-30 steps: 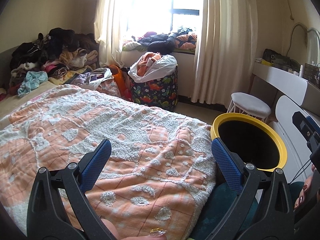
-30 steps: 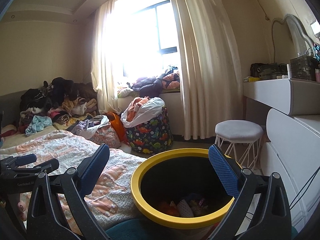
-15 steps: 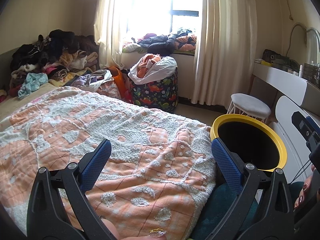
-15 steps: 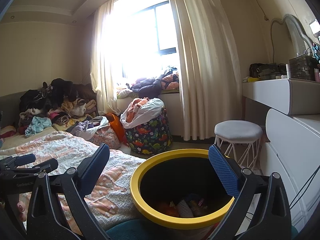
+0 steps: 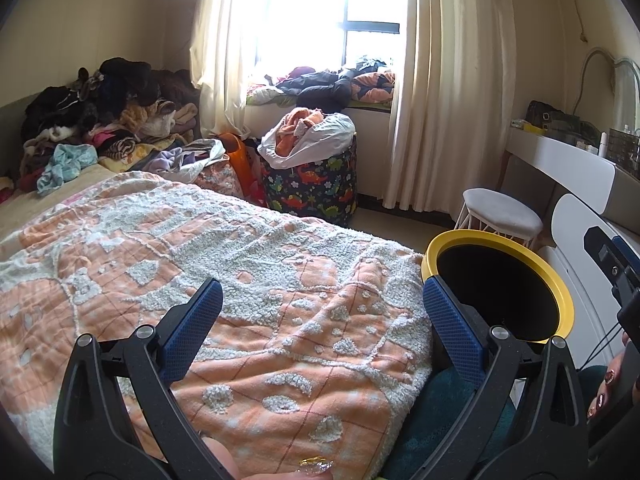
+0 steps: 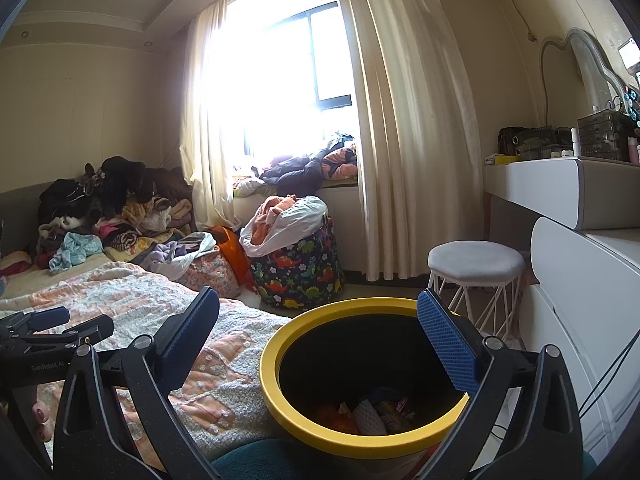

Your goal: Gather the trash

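A black trash bin with a yellow rim (image 6: 320,320) stands on the floor beside the bed; it also shows in the left wrist view (image 5: 556,280). Several pieces of trash (image 6: 368,412) lie at its bottom. My right gripper (image 6: 318,324) is open and empty, held just above the bin's mouth. My left gripper (image 5: 320,312) is open and empty over the orange and white blanket (image 5: 200,248) on the bed, left of the bin. No loose trash shows on the blanket.
A dinosaur-print laundry basket (image 5: 312,184) full of clothes stands by the window. Clothes are piled (image 5: 100,112) at the bed's far end. A white stool (image 6: 476,264) and a white dresser (image 6: 580,280) stand right of the bin.
Both views have shifted very slightly. Both grippers stay open and empty in the same places.
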